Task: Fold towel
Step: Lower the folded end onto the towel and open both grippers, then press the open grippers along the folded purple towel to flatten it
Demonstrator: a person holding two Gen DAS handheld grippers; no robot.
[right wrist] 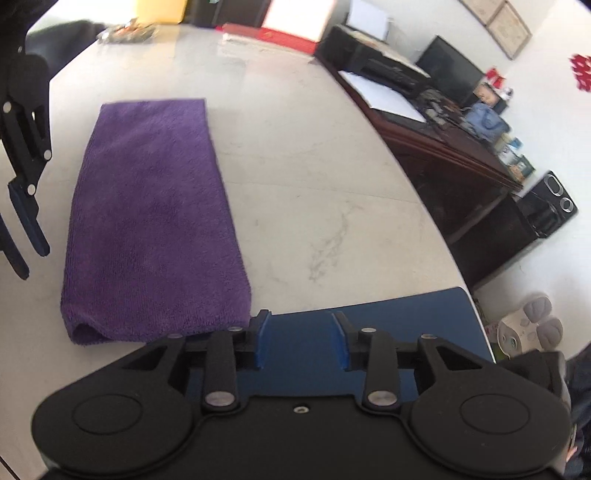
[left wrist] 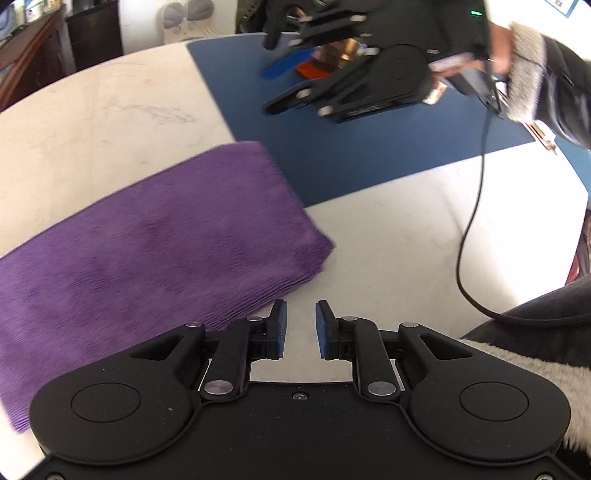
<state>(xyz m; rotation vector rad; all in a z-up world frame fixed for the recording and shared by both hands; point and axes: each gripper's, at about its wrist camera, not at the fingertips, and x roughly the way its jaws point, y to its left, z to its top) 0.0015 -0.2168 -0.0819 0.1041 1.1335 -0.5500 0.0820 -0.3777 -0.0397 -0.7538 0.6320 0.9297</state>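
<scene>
A purple towel (left wrist: 147, 258) lies folded into a long strip on the white marble table (left wrist: 388, 240); it also shows in the right wrist view (right wrist: 151, 221). My left gripper (left wrist: 300, 314) is open and empty, just right of the towel's near corner. My right gripper (right wrist: 301, 325) is open and empty, hovering over a blue mat (right wrist: 406, 306) just past the towel's short folded end. The right gripper also shows in the left wrist view (left wrist: 288, 85) above the blue mat (left wrist: 332, 147). The left gripper's fingers (right wrist: 29, 218) show at the left edge of the right wrist view.
A black cable (left wrist: 476, 206) hangs from the right gripper across the table. Orange and copper-coloured items (left wrist: 332, 59) lie on the mat under it. A dark wooden desk (right wrist: 443, 147) with a printer and clutter stands beyond the table's edge. Red boxes (right wrist: 273, 35) sit at the far end.
</scene>
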